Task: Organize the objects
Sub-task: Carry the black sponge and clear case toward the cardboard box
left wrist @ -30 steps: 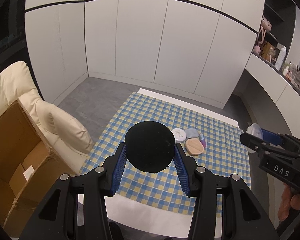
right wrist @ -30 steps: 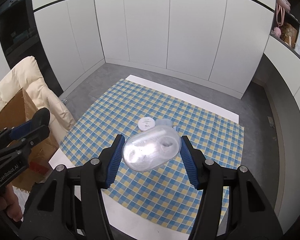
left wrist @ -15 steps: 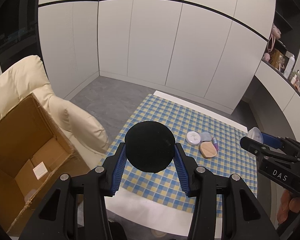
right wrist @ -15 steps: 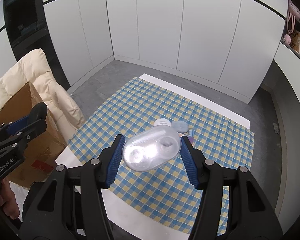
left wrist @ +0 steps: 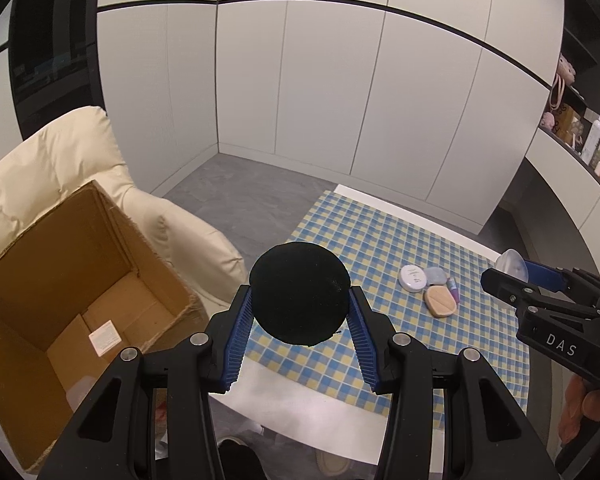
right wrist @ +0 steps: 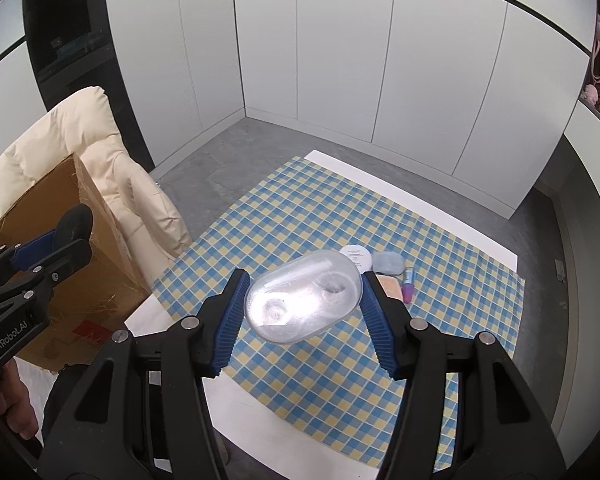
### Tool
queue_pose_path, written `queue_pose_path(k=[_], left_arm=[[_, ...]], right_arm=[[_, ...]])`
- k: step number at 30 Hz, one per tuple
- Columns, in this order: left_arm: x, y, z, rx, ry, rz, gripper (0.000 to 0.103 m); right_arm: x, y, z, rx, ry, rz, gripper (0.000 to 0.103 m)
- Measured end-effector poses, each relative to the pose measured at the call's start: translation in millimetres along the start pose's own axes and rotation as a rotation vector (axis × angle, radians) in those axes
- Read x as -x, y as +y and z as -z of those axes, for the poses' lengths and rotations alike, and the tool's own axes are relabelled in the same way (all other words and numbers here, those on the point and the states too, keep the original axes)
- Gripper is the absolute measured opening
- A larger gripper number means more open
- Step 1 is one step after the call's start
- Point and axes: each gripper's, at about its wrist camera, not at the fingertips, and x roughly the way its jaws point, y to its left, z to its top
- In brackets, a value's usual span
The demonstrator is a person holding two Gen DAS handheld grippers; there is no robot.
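My left gripper (left wrist: 300, 300) is shut on a round black disc (left wrist: 299, 292), held in the air above the near left edge of the checked tablecloth (left wrist: 380, 236). My right gripper (right wrist: 304, 292) is shut on a clear oval plastic case (right wrist: 303, 296), held above the cloth. On the cloth lie a white round compact (left wrist: 412, 278), a grey-blue case (left wrist: 435, 275), a beige puff (left wrist: 440, 301) and a small pink-purple tube (left wrist: 453, 289). An open cardboard box (left wrist: 80, 292) stands to the left, below my left gripper.
The box rests against a cream armchair (left wrist: 60, 160). The white table (left wrist: 300, 404) shows bare at its near edge. White cabinet doors (left wrist: 340, 100) line the back. A shelf with clutter (left wrist: 580, 136) is at the right.
Both grippers have swung left and pulled back from the table with their objects still held. The cardboard box and armchair now fill more of the left side.
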Motion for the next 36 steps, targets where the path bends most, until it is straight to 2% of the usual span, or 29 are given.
queue_pose_path(k=[36], left_arm=[[29.8, 94.1, 18.6, 0.109, -0.016, -0.149, 0.047]], right_arm=[[-14.9, 113.3, -17.2, 0.158, -0.004, -0.127, 0.059]])
